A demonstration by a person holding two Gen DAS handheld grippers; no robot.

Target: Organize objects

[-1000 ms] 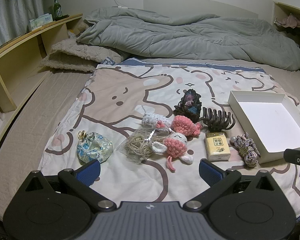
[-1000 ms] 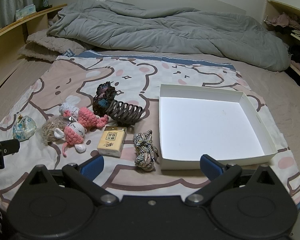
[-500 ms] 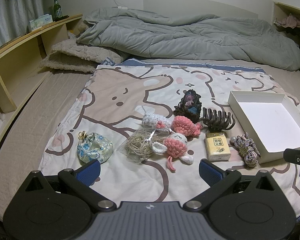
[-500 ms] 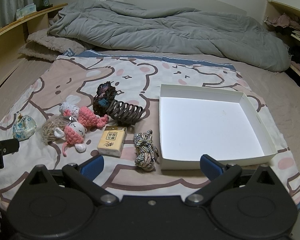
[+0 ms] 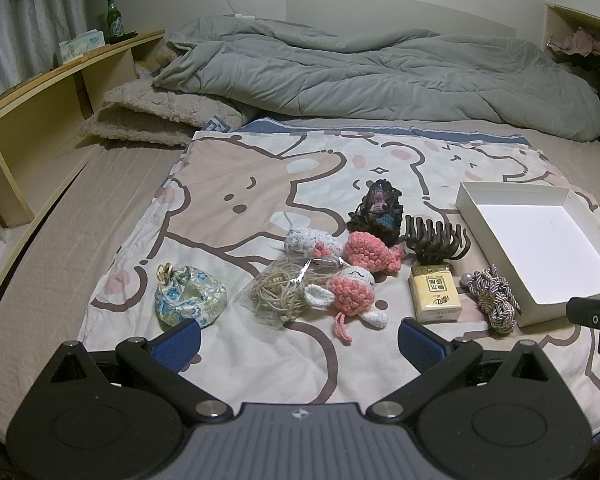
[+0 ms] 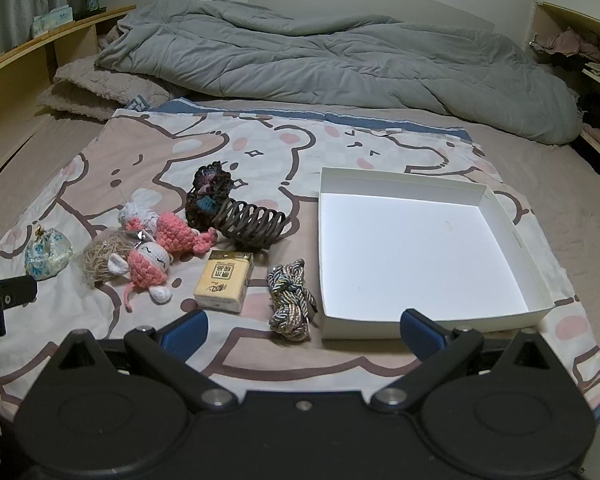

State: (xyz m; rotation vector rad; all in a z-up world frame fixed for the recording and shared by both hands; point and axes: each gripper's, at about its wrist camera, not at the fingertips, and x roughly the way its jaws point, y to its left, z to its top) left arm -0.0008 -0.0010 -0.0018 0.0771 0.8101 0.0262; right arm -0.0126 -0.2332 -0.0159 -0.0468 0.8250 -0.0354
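Both grippers hover with jaws spread wide over a bed strewn with small items beside a white box.

The left gripper (image 5: 298, 340) and right gripper (image 6: 302, 330) hold nothing, blue pads wide apart above bare cartoon-bear sheet (image 5: 240, 208). The white box (image 6: 500, 216) lies open at the right, its near wall just beside the braided cord (image 6: 290, 300). Left of the cord sit the yellow pack (image 6: 225, 281), the dark hair claw (image 6: 252, 224) and the dark crochet piece (image 6: 208, 196), then the pink crochet toys (image 5: 354, 280), overlapping a bagged coil of twine (image 5: 278, 292), I think. The floral pouch (image 5: 188, 300) sits apart near the sheet's left edge. Open sheet stretches behind toward the grey duvet (image 5: 380, 76).
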